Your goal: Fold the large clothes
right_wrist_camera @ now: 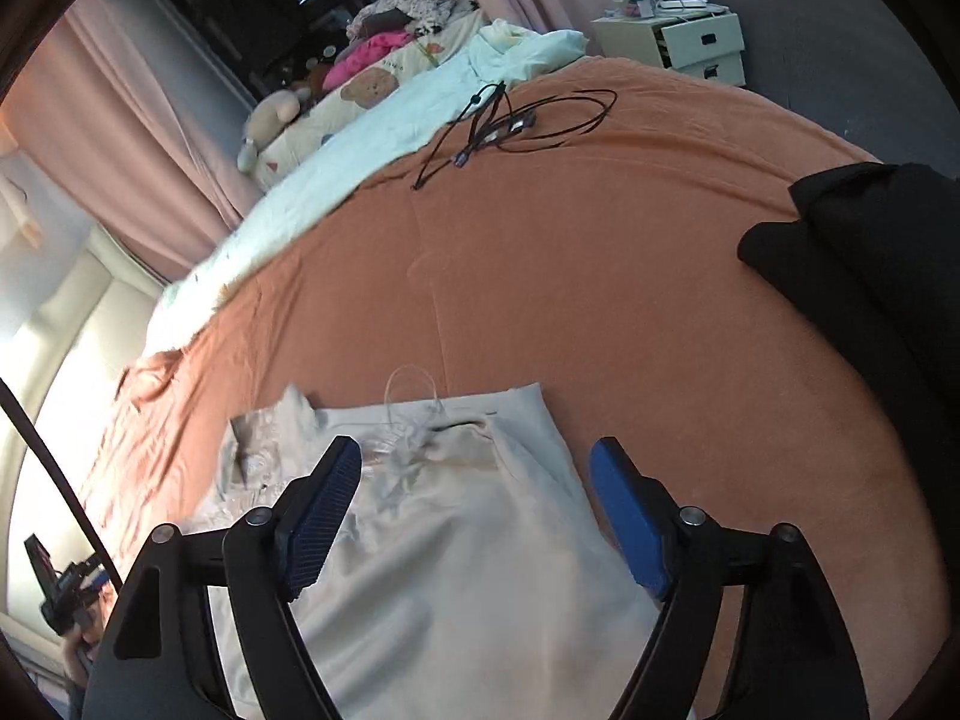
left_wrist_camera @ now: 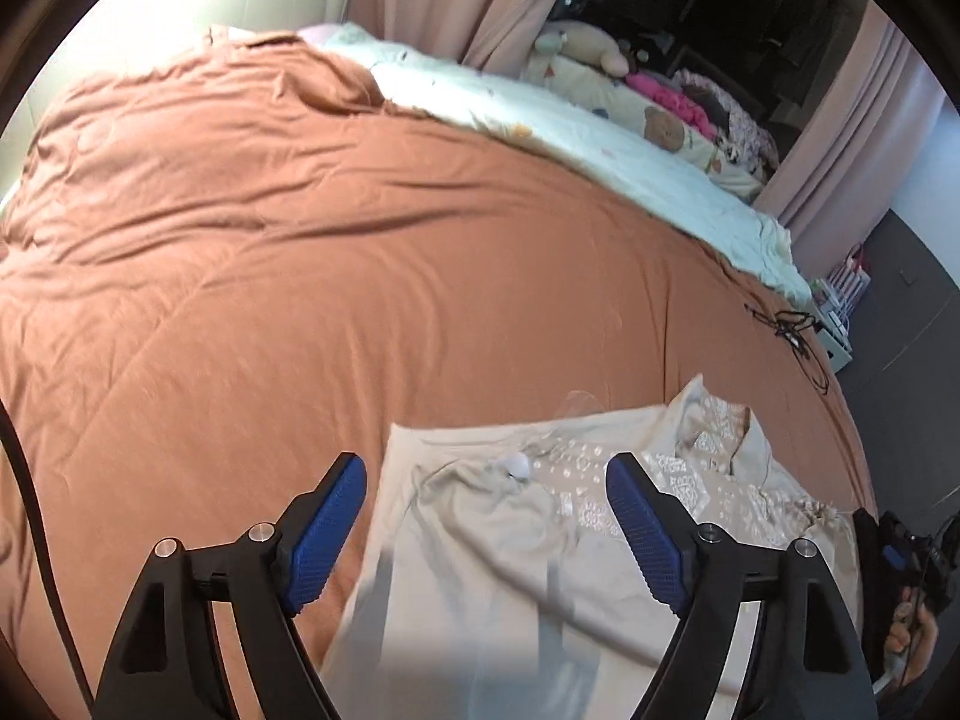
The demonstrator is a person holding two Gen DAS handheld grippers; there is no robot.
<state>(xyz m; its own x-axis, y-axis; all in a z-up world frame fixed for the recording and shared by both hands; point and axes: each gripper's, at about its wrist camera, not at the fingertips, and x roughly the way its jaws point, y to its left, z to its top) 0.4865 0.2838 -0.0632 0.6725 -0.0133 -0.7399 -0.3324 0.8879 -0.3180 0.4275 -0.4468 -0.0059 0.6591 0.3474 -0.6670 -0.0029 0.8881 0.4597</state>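
A large beige garment [left_wrist_camera: 510, 552] lies folded over on the orange bed cover [left_wrist_camera: 270, 252], its white embroidered collar part [left_wrist_camera: 678, 468] turned up at the right. My left gripper [left_wrist_camera: 486, 480] hovers over it with the blue pads wide apart and nothing pressed between them. In the right wrist view the same beige garment [right_wrist_camera: 456, 564] lies flat under my right gripper [right_wrist_camera: 477, 462], which also stands open over the cloth. A clear plastic hanger hook [right_wrist_camera: 414, 390] pokes out at the garment's far edge.
Black cables [right_wrist_camera: 510, 126] lie on the orange cover [right_wrist_camera: 600, 276] near the far edge. A black cloth [right_wrist_camera: 858, 276] sits at the right. A pale green sheet [left_wrist_camera: 570, 126] with soft toys runs along the far side; white drawers [right_wrist_camera: 690, 42] stand beyond the bed.
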